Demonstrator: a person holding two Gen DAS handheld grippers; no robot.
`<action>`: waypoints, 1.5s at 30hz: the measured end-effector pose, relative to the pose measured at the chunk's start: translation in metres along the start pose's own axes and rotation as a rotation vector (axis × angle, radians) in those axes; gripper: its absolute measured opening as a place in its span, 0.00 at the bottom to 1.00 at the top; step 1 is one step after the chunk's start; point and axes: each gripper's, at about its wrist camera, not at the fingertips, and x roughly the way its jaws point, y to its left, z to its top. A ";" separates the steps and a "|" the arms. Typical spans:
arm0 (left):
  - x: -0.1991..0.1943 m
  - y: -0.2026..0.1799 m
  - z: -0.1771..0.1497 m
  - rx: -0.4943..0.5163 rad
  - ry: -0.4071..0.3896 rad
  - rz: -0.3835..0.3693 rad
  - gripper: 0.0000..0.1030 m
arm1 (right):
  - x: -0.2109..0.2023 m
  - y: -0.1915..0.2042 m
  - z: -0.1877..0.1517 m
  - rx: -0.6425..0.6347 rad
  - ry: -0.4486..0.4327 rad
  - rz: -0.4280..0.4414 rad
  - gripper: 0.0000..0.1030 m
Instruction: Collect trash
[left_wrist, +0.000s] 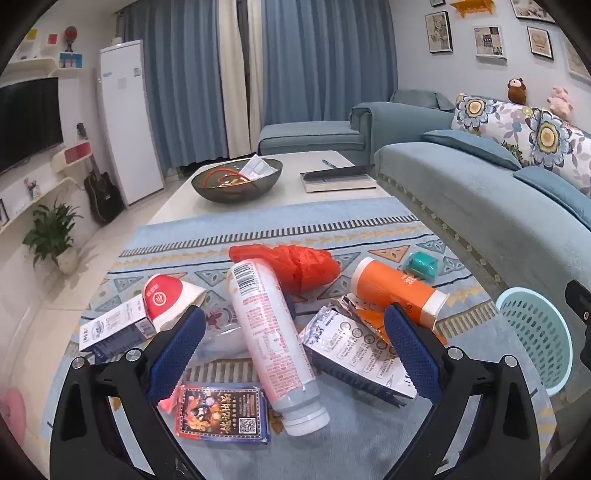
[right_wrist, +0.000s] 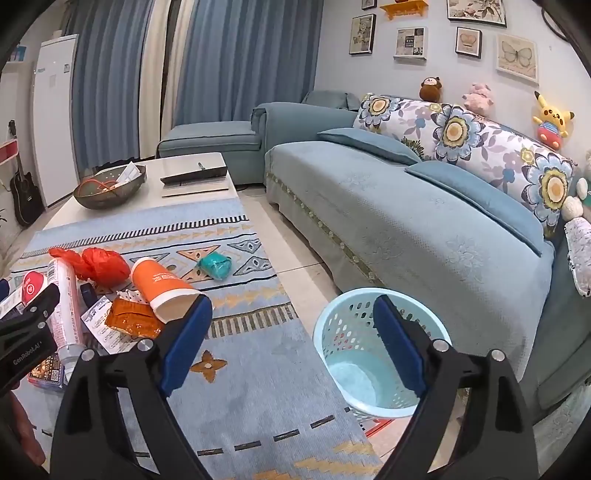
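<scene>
Pale-blue basket (right_wrist: 373, 354) at lower right of the right view looks empty, so nothing's collected yet. Bottle (left_wrist: 271, 343), orange cup (left_wrist: 397, 291), red bag (left_wrist: 295, 266) and wrappers all sit mid-frame on the rug (right_wrist: 258, 369). Left claw (left_wrist: 295, 354) and right claw (right_wrist: 291, 347) both gape, holding nothing.

Trash pile (left_wrist: 266, 325) lies on the rug (right_wrist: 240, 387) — basket (right_wrist: 332, 332) to its right, sofa (right_wrist: 406, 229) behind the basket.
</scene>
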 end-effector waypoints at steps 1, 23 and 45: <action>0.000 0.000 0.000 0.000 0.001 -0.002 0.91 | 0.000 0.000 0.000 -0.002 -0.001 0.000 0.82; 0.002 0.001 0.001 -0.005 0.001 -0.065 0.91 | -0.008 0.013 -0.002 -0.075 -0.027 -0.020 0.82; -0.004 0.007 0.004 -0.022 -0.029 -0.029 0.91 | -0.014 0.013 0.002 -0.025 -0.047 0.054 0.82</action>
